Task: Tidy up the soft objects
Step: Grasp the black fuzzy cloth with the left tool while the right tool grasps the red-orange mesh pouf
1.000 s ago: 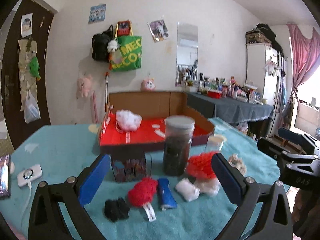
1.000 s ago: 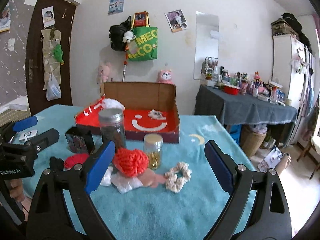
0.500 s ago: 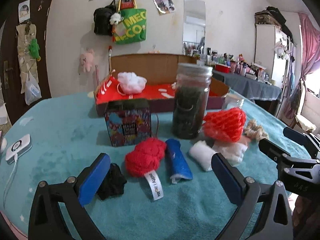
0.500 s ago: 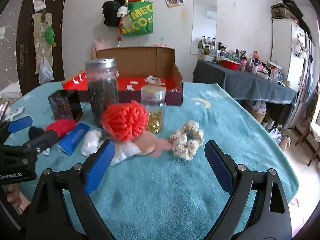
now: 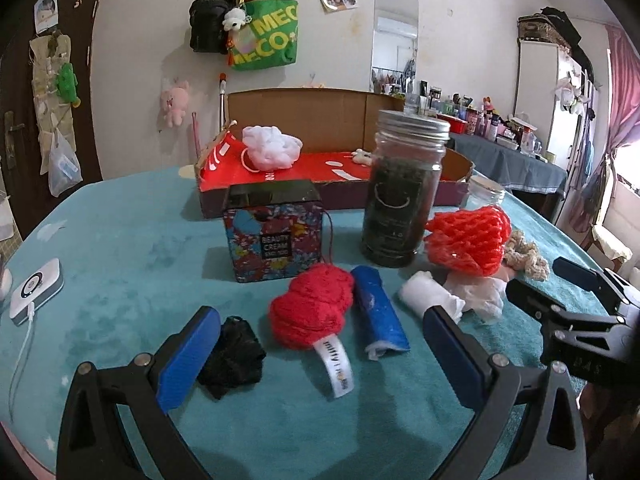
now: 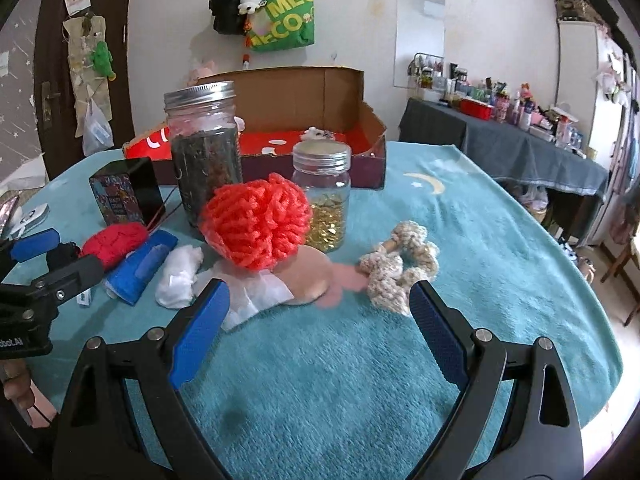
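Both grippers spread wide, empty: left gripper (image 5: 320, 356) low over the bench (image 5: 120, 248) before the red yarn (image 5: 310, 312). Right gripper (image 6: 316, 320) before the orange yarn (image 6: 256, 224) and beige scrunchie (image 6: 396, 268).

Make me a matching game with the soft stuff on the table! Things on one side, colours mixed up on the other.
Things:
1. yarn ball
2. roll
3. scrunchie
4. puff in the box

Colours:
A. white
B. beige
C. red
D. blue

Pairs: 1-C, 2-D, 3-B, 4-A
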A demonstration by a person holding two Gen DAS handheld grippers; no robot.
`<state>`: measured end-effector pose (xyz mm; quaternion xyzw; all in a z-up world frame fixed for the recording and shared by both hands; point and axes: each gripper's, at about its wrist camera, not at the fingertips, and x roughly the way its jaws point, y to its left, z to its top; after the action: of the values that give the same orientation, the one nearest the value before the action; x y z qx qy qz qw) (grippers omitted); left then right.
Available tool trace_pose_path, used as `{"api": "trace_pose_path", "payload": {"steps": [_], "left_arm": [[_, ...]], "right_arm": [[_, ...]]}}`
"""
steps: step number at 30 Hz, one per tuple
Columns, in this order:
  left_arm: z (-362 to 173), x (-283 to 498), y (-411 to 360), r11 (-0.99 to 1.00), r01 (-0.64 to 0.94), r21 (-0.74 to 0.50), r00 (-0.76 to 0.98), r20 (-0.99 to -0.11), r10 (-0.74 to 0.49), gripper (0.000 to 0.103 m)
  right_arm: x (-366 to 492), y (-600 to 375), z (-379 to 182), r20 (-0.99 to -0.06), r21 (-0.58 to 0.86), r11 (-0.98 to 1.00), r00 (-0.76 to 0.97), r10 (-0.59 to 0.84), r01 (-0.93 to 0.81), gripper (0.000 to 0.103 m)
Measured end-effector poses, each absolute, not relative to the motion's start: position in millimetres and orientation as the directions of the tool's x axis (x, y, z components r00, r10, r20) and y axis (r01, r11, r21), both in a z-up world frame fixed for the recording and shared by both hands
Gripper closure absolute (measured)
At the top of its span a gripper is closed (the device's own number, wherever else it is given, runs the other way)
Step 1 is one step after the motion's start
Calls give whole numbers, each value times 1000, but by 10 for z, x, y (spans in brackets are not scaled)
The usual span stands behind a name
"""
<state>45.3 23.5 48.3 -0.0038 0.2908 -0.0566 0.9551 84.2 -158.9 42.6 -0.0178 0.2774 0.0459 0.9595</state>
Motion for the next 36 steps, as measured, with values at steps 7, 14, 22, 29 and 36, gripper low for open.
{"api": "trace_pose_path", "payload": {"steps": [7, 14, 22, 29, 36], "left_arm": [[539, 459, 459, 997, 78, -9, 821, -567, -69, 0], [486, 496, 723, 999, 50, 18, 803, -596, -30, 1], [318, 610, 754, 984, 171, -55, 730, -664, -164, 71], [518, 553, 668, 978, 204, -54, 763, -617, -193, 75], [730, 670, 359, 949, 304, -86, 770, -565, -298, 75]], "right_arm": [[1022, -1521, 516, -561, 17, 988, 816, 138, -155, 11], [1251, -1443, 573, -603, 57, 974, 770, 209, -219, 11], [1495, -1425, 572, -648, 139, 953, 703, 292, -268, 28], [1454, -1455, 578, -626, 174, 938, 702, 340, -300, 61], [1254, -1482, 687, -576, 164, 933, 737, 354, -320, 62]]}}
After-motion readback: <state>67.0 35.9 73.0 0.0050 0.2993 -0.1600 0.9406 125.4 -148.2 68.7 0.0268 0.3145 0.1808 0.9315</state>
